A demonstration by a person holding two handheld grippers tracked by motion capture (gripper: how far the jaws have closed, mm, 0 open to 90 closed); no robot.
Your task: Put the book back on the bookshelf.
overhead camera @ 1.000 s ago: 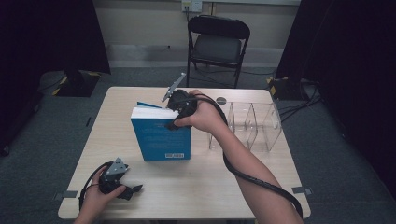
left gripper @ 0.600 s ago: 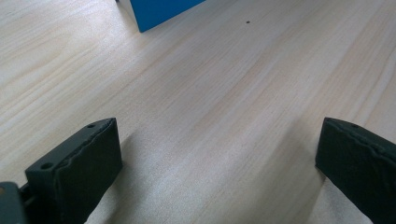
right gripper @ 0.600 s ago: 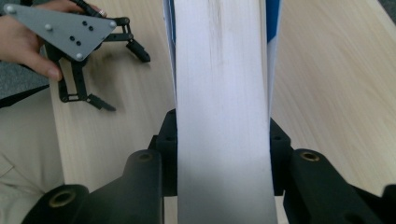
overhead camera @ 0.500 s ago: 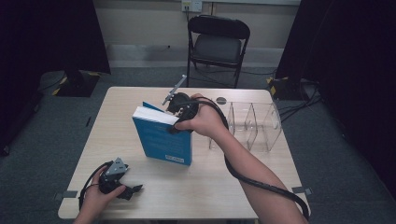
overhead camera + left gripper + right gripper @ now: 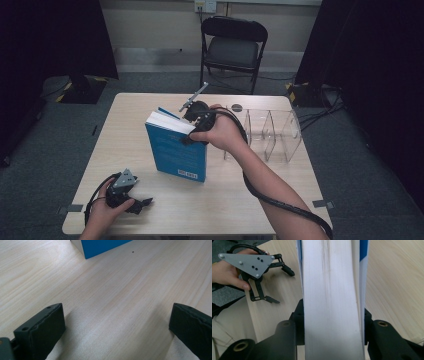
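A blue book (image 5: 177,152) stands on its lower edge near the middle of a light wood table (image 5: 150,107), tilted so its top leans toward the far side, with the right gripper (image 5: 196,125) clamped across its upper corner. In the right gripper view the white page block (image 5: 332,300) runs up between the two black jaws, which press on both covers; those jaws have just been easing slightly wider, yet the book remains between them. The left gripper (image 5: 142,204) rests low at the table's near left corner, close to the front edge and well apart from the book. Its jaws stand wide apart with nothing between them, bare wood showing in the gap in the left gripper view, where the book's blue lower corner (image 5: 102,247) sits farther off.

To the book's right, a clear plastic divider rack (image 5: 272,132) occupies the far right part of the table, just beside the right hand (image 5: 222,135); whether the hand touches it is hard to tell from above. Open tabletop lies left of the book and along the front. Beyond the table stands a black folding chair (image 5: 232,47) on grey carpet (image 5: 350,165), with dark curtains at both sides.
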